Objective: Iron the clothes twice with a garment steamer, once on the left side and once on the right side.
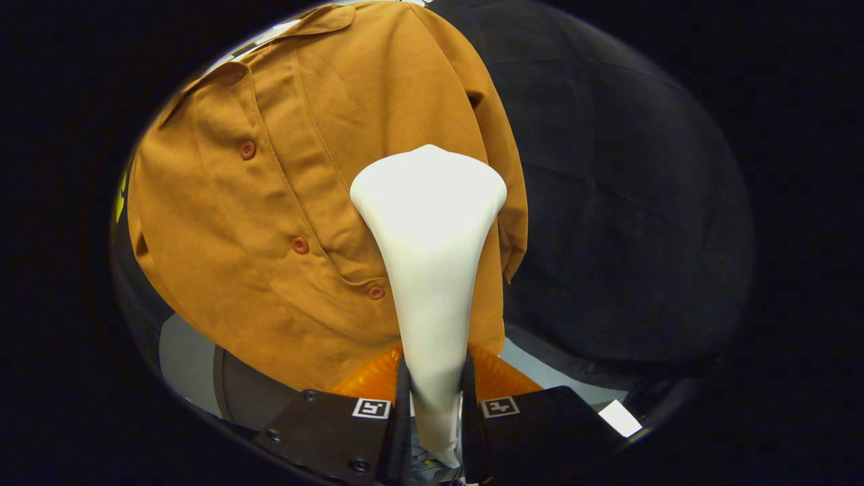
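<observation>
The hand-held gripper (435, 405) clamps both fingers on a white steamer (432, 256), whose wide head rests against the front of a hanging brown shirt (270, 202), beside its buttons (300, 245).

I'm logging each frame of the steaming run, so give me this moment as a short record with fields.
garment: brown buttoned shirt, hanging in front of the black wall
tool: white steamer, handle between the fingers
gripper: shut on the steamer's handle
steamer head: against the shirt, to the right of the button row
buttons seen: four
</observation>
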`<state>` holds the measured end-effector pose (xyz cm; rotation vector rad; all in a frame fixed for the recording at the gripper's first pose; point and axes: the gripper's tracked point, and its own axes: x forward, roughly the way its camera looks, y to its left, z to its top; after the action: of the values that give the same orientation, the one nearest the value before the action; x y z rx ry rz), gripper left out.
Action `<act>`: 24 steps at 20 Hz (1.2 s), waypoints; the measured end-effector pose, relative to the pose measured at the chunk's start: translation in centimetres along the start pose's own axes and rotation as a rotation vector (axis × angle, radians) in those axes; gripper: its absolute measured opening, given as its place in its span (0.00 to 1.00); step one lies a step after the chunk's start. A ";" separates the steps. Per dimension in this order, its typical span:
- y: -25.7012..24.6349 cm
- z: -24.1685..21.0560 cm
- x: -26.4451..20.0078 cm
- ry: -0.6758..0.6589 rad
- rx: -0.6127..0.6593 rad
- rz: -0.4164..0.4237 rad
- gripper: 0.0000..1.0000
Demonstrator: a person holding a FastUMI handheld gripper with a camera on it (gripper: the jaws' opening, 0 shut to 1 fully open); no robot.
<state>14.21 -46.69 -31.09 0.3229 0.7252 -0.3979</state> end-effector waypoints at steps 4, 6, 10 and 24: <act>-0.7 -2.2 1.1 0.048 0.002 -0.010 0.34; -1.0 -3.5 1.6 0.081 0.008 -0.015 0.34; -1.5 -5.3 1.8 0.121 0.017 -0.030 0.34; 0.6 -1.2 -6.2 -0.099 -0.019 -0.100 0.33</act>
<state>9.64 -44.22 -27.55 0.2482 0.6493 -0.4981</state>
